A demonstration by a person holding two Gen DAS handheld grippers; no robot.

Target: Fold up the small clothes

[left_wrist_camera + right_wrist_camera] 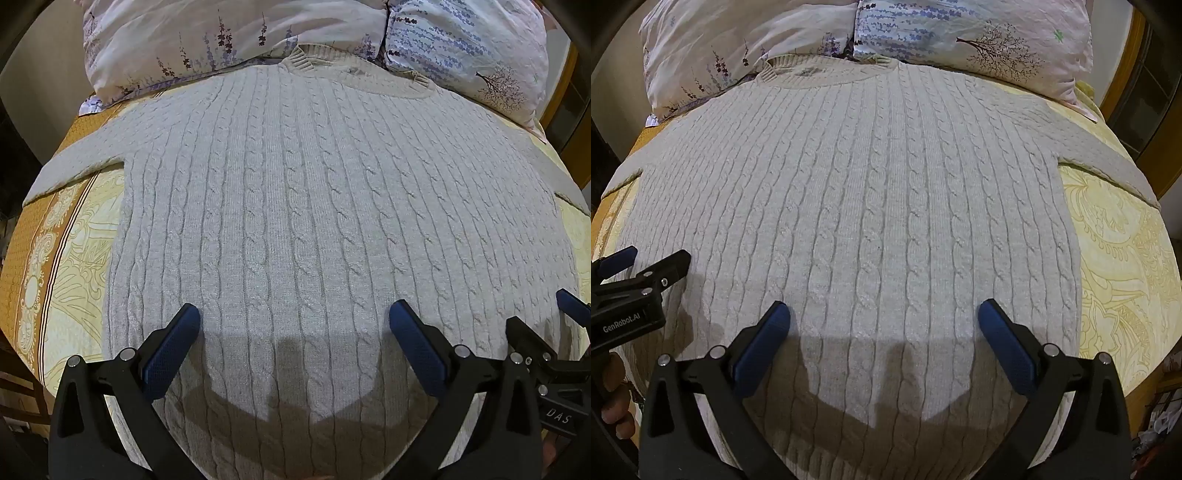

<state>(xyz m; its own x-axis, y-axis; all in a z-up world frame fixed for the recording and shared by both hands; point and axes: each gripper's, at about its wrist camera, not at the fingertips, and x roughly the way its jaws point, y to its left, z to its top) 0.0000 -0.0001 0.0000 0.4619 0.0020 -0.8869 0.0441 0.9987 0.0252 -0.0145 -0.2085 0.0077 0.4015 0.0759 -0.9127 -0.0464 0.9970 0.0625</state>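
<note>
The left gripper [294, 321] hangs close over the bottom part of the sweater [295, 206], and its two blue pads are spread wide apart with nothing between them. The right gripper [884, 319] is just beside it, also wide open and empty, pointing down at the knit. The sweater lies flat and face up on the yellow bedspread [74, 251], with its collar [827, 75] up by the two flowered pillows [960, 40] and a sleeve going out to each side. What could go wrong? I think the thick, bumpy knit could bunch up if a pad grabs only the top layer, and then the fold would come out crooked. The two grippers are so near each other that they might bump. The collar touches the pillows, so there is little room up there. There is bare bedspread on both sides of the body, and that looks like good room to swing a sleeve in.
</note>
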